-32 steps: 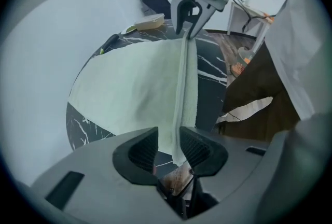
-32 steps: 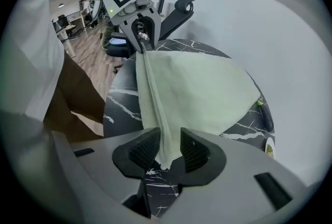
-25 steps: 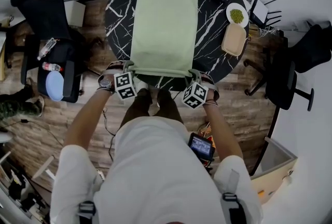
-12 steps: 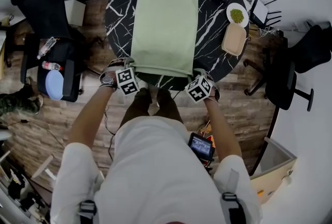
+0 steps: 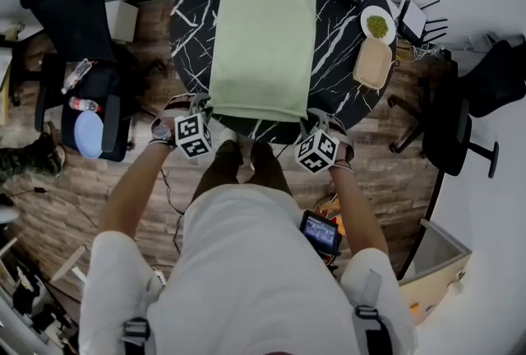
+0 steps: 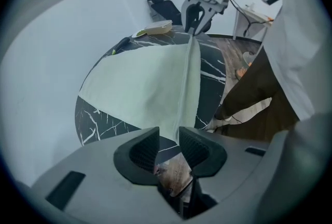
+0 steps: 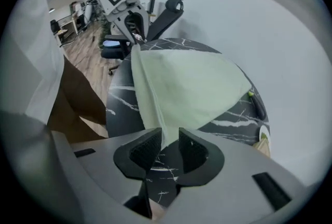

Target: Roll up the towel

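The green towel (image 5: 263, 25) was laid flat along the round black table (image 5: 337, 57). Its near left corner was clamped by the left gripper (image 6: 176, 146), whose jaws had just been closing, and its near right corner by the right gripper (image 7: 168, 148).

Pale green towel (image 5: 263, 29), black white-veined marble table (image 5: 191, 26), brown wood-plank floor (image 5: 78, 193)

No legible text, label, brand or number in any view. Square black-and-white markers on the left gripper (image 5: 203, 107) and right gripper (image 5: 312, 117) show patterns only.
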Demonstrator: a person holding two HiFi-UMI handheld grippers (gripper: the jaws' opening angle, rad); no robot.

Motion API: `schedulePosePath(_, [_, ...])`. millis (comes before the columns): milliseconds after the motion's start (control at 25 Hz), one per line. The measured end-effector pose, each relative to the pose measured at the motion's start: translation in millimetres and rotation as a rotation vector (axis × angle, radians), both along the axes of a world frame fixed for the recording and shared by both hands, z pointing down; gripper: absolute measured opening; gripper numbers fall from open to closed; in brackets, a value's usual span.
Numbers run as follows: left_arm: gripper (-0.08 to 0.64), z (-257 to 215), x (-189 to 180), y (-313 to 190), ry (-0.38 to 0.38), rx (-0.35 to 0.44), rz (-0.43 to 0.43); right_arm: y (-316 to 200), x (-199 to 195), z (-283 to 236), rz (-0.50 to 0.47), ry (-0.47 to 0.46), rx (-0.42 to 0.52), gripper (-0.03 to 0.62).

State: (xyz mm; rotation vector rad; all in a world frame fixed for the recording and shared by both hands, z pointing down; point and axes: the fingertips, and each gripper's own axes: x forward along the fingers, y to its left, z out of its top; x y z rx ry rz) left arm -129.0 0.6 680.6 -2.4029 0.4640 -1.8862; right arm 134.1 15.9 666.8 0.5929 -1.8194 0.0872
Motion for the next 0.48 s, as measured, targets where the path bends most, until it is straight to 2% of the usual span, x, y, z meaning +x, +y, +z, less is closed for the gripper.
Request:
schedulePosePath(160, [0.121,5.8,-7.7,1.9,-0.021,-0.019,-0.009,18.6,-37.4,-2.6,-0.167,-0.028,0.006,0.091])
schedulePosePath(240, [0.117,0.6,3.1,10.4,-0.009,-0.01,0.058,27.9,-45.5,7.5,-0.232,-0.01,-0.016,0.091])
schedulePosePath(360, [0.104,-0.1,26.8,34.0,-0.012,-0.013,0.215,35.6,-40.8,27.6,-0.267,0.032,-0.06,0.091])
schedulePosePath(400, [0.104,4.8,29.8,39.4,-0.024,-0.024,0.236,36.7,-37.7,33.6,-0.268,0.044,-0.074,0.091])
schedulePosePath(480, [0.104,16.9,28.1,40.3,-0.053,-0.044,0.221,35.4,-31.5,42.5,-0.262,0.061,-0.089,0.091])
